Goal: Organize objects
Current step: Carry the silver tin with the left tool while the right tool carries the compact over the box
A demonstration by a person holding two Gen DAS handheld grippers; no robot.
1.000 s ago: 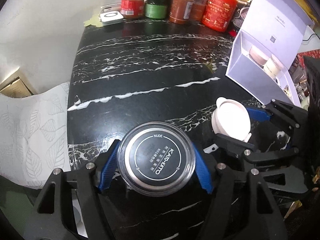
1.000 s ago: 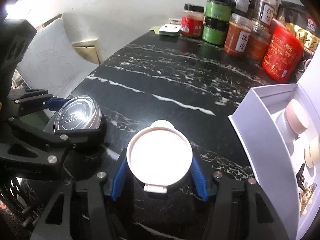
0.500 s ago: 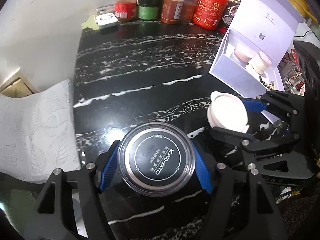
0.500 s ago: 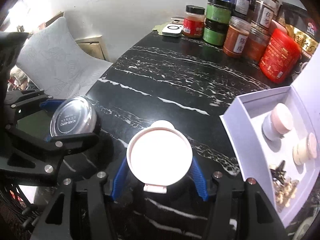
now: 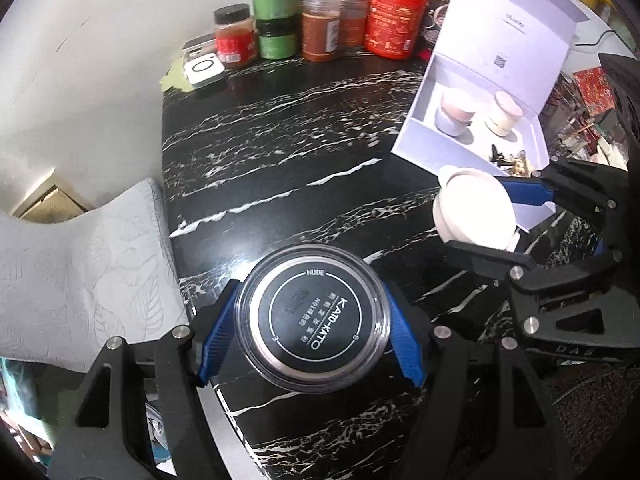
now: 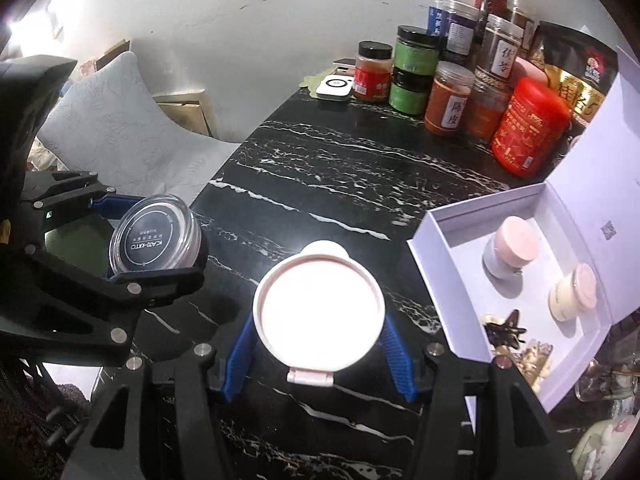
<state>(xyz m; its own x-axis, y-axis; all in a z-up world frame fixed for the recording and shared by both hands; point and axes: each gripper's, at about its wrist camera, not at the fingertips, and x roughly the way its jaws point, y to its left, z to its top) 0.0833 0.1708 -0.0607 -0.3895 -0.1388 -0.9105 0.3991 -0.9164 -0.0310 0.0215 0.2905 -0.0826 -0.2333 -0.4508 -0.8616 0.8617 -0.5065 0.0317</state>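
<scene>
- Black marble with white veining forms the tabletop (image 5: 280,152), and it now sits lower and further off in both wrist views than a second ago: both grippers have risen with their loads, and more of the open box shows.
- Left gripper (image 5: 312,328): its blue ribbed pads pinch a round compact (image 5: 312,320) by its sides. The compact has a clear plastic rim, a silver ring and a black face printed "KATO-KATO" and "NUDE". It hangs clear of the marble, over the table's near edge.
- Right gripper (image 6: 320,320): its blue pads pinch a round white-and-pale-pink flip-top jar (image 6: 319,312), smooth and glossy, with a small hinge tab toward the camera. It is also off the table, just left of the box.
- Neither grip has changed over the last second; the pads sit where they did on both items.
- Lavender-white cardboard box (image 6: 436,264), lid hinged upright, stands at the right of the table. Inside are a pink-lidded grey jar (image 6: 508,248), a cream jar (image 6: 572,292) and a loose heap of small dark and golden clips (image 6: 508,332).
- My judgement: the lift is done and the carry to the box comes next; bare floor beside the two jars looks like the natural spot.
- Along the back wall stand plastic spice jars (image 6: 448,100), a red canister (image 6: 528,128) and a small white device (image 6: 334,86), well apart from the work.
</scene>
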